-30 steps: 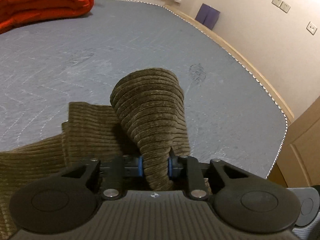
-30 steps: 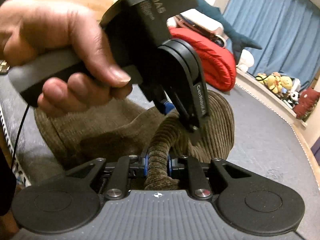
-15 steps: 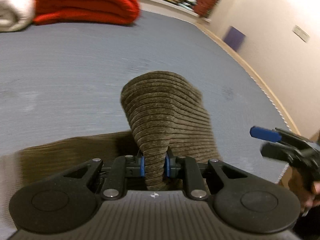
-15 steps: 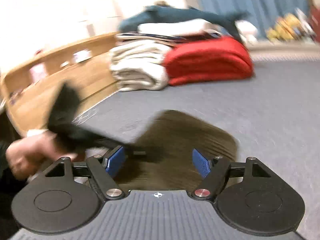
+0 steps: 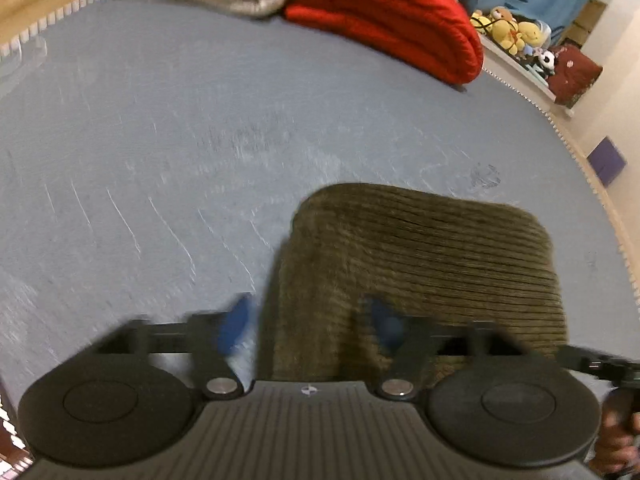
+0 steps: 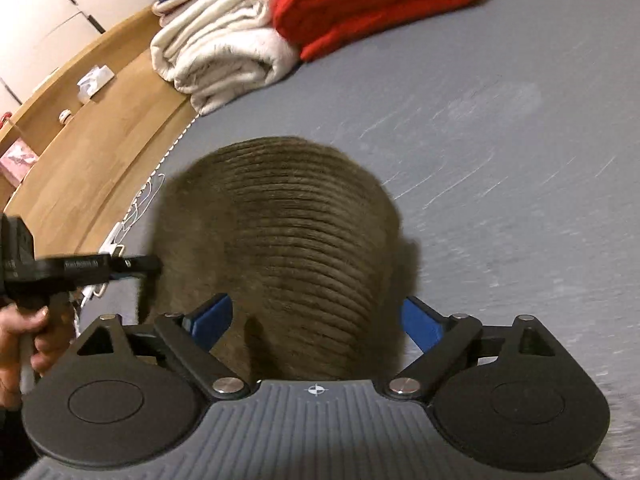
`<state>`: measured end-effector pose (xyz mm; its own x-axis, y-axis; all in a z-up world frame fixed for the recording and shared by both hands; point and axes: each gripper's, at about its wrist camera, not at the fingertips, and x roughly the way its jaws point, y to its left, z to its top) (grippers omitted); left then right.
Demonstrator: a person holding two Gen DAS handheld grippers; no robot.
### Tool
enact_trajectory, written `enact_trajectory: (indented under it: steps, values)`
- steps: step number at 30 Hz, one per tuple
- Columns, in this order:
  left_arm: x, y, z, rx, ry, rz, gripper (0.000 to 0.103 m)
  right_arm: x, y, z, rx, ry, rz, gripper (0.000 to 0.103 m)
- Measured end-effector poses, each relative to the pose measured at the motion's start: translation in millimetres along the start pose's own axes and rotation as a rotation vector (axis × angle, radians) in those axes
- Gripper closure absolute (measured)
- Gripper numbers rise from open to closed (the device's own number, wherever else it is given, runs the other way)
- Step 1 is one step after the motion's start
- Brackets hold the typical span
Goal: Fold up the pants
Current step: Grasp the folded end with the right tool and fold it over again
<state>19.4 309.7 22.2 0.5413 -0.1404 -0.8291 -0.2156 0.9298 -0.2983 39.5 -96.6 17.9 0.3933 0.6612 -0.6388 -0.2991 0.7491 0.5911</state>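
The olive-brown corduroy pants [image 5: 420, 264] lie in a folded bundle on the grey bed cover [image 5: 200, 140]. My left gripper [image 5: 308, 324] is open, its blurred blue pads apart over the bundle's near left edge. My right gripper [image 6: 316, 316] is open wide, its pads on either side of the pants [image 6: 280, 240] without gripping. The left gripper also shows in the right wrist view [image 6: 80, 268], at the pants' left side. Part of the right gripper shows at the right edge of the left wrist view [image 5: 600, 364].
A folded red blanket [image 5: 392, 12] and a rolled white blanket [image 6: 216, 52] lie at the far end of the bed. A wooden headboard ledge [image 6: 92, 140] runs along one side. Stuffed toys [image 5: 508, 32] sit on a far shelf.
My left gripper has opened and let go of the pants fold, which now lies flatter on the bed. My right gripper, open since half a second ago, has swung over the bundle.
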Motion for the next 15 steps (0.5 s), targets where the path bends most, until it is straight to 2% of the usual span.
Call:
enact_trajectory:
  steps: [3, 7, 8, 9, 10, 11, 13, 15]
  values:
    - [17, 7, -2, -0.038, 0.075, -0.06, 0.013, 18, -2, 3, 0.057, 0.034, -0.015, 0.009]
    - [50, 17, -13, -0.08, 0.168, -0.097, 0.013, 31, -12, 0, 0.118, 0.062, -0.006, 0.012]
    - [56, 17, -13, -0.09, 0.18, -0.11, 0.013, 32, -14, -1, 0.124, 0.059, -0.004, 0.018]
    - [62, 16, -14, -0.099, 0.193, -0.132, 0.014, 32, -13, 0, 0.12, 0.052, -0.003, 0.03]
    - [67, 13, -14, -0.097, 0.201, -0.14, 0.014, 31, -11, -1, 0.108, 0.038, -0.009, 0.037]
    - [69, 8, -12, -0.071, 0.193, -0.124, 0.016, 29, -10, -2, 0.101, 0.029, -0.015, 0.048]
    - [70, -1, -11, -0.035, 0.175, -0.103, 0.021, 23, -9, -3, 0.104, 0.016, -0.019, 0.057]
    - [66, -5, -13, -0.037, 0.15, -0.103, 0.035, 17, -6, 1, 0.099, 0.007, -0.008, 0.064]
